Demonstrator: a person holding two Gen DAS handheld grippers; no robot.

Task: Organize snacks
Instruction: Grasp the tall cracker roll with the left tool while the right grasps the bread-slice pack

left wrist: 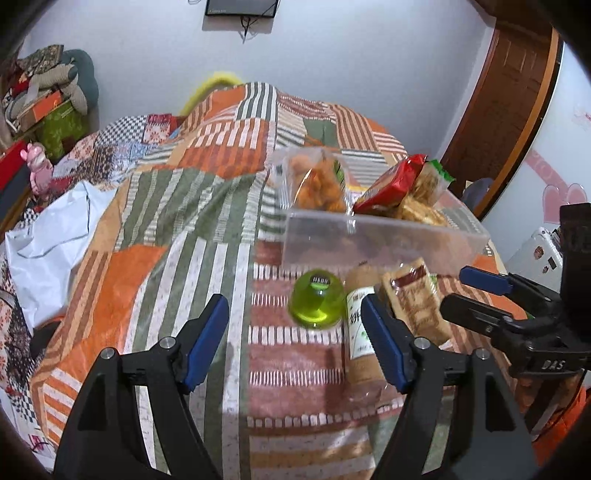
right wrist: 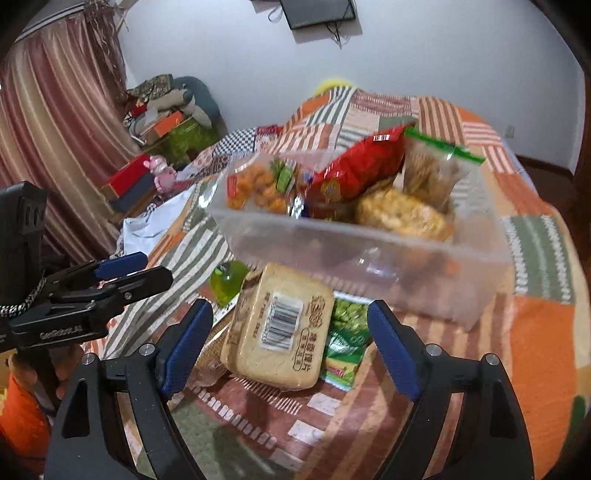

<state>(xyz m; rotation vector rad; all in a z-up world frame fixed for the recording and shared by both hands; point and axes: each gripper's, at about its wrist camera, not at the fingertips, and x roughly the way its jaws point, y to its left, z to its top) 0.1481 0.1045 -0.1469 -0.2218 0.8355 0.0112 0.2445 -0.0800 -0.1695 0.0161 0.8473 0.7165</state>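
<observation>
Patchwork quilt (left wrist: 192, 206) in orange, green & white stripes covers the bed; a dark screen (left wrist: 240, 7) is mounted on the white wall behind. Clear plastic bin (right wrist: 369, 254) is set on the quilt, w/ an orange-snack bag (right wrist: 258, 188), red packet (right wrist: 354, 166), green-topped bag (right wrist: 436, 166) & a pale cracker pack (right wrist: 402, 218) seen inside. Just in front of the bin, on the quilt: green jelly cup (left wrist: 317, 299), tan tube-shaped pack (left wrist: 362, 321), biscuit pack w/ barcode (right wrist: 284, 332), green pea packet (right wrist: 347, 339). Left gripper (left wrist: 295, 343) is held wide open, nothing between its fingers, near the jelly cup. Right gripper (right wrist: 291, 343) is likewise spread open, above the biscuit pack; contact can't be told.
</observation>
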